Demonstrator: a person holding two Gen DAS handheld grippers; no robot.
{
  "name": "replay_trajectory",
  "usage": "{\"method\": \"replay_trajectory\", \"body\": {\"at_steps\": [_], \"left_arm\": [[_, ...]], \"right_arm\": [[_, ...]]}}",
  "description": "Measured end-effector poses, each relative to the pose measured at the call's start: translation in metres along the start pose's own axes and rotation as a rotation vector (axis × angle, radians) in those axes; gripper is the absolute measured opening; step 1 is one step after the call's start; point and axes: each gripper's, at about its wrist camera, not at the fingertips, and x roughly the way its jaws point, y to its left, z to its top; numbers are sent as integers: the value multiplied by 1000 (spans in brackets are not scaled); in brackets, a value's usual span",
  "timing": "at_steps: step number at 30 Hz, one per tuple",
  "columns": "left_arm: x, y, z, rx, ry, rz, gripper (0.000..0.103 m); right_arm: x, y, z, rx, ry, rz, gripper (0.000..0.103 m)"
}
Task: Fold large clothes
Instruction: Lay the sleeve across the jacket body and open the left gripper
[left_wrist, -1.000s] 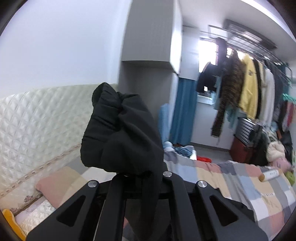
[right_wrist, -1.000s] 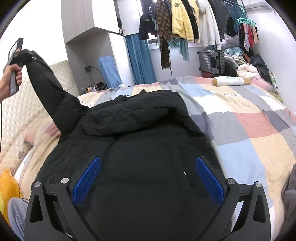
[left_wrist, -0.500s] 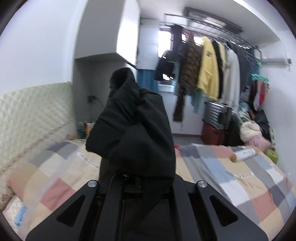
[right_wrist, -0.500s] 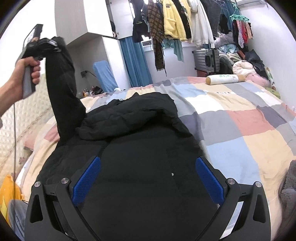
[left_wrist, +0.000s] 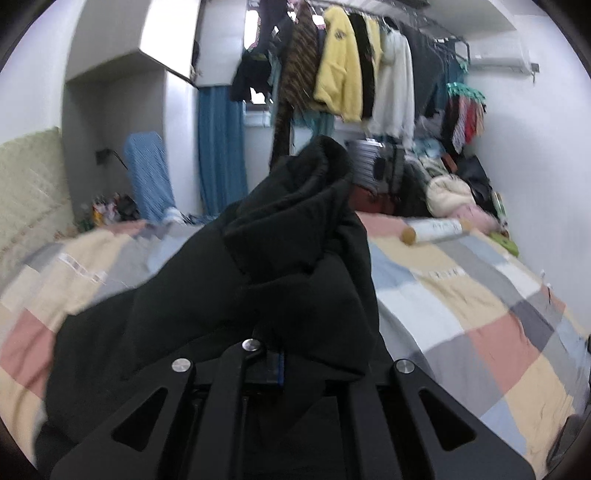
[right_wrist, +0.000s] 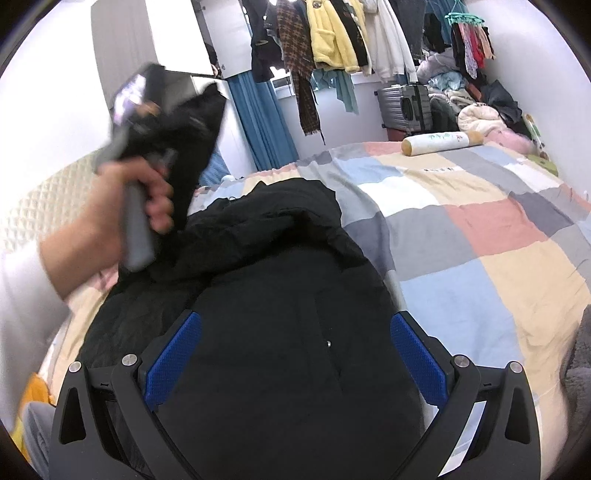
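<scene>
A: While the black jacket (right_wrist: 280, 314) lies spread on the patchwork bedcover (right_wrist: 498, 236), where is its sleeve?

B: Lifted off the bed. The left gripper (left_wrist: 264, 354) has its jaws pinched together on the sleeve (left_wrist: 295, 229), and the bunched cuff stands up above the fingers in the left wrist view. From the right wrist view the same sleeve (right_wrist: 195, 147) hangs from that gripper, raised at the left, above the jacket's shoulder.

A: How is the left hand placed?

B: The left hand (right_wrist: 144, 199) wraps round the grey handle, knuckles toward the camera, the bare forearm coming in from the left edge. The picture of it is blurred. The gripper points slightly downward, toward the bed.

A: And the right gripper?

B: The right gripper (right_wrist: 295, 354) sits low over the jacket's body, tilted downward, its blue pads (right_wrist: 171, 354) spread wide to either side of the dark front. Nothing is pinched between them; whether the tips touch the cloth I cannot tell.

A: What lies beyond?

B: A cylindrical bolster (right_wrist: 439, 142) rests at the far end of the bedcover, well apart from the jacket. Behind it clothes hang on a rail (left_wrist: 354, 70), and a blue curtain (left_wrist: 221, 147) hangs beside a white cabinet (left_wrist: 173, 40).
</scene>
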Motion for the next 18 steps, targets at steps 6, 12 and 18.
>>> {"method": "replay_trajectory", "body": {"at_steps": [6, 12, 18], "left_arm": [[46, -25, -46, 17, 92, -5, 5], [85, -39, -73, 78, 172, 34, 5], [86, -35, -76, 113, 196, -2, 5]], "right_arm": [[6, -10, -1, 31, 14, 17, 103], [23, -19, -2, 50, 55, 14, 103], [35, -24, -4, 57, 85, 11, 103]]}}
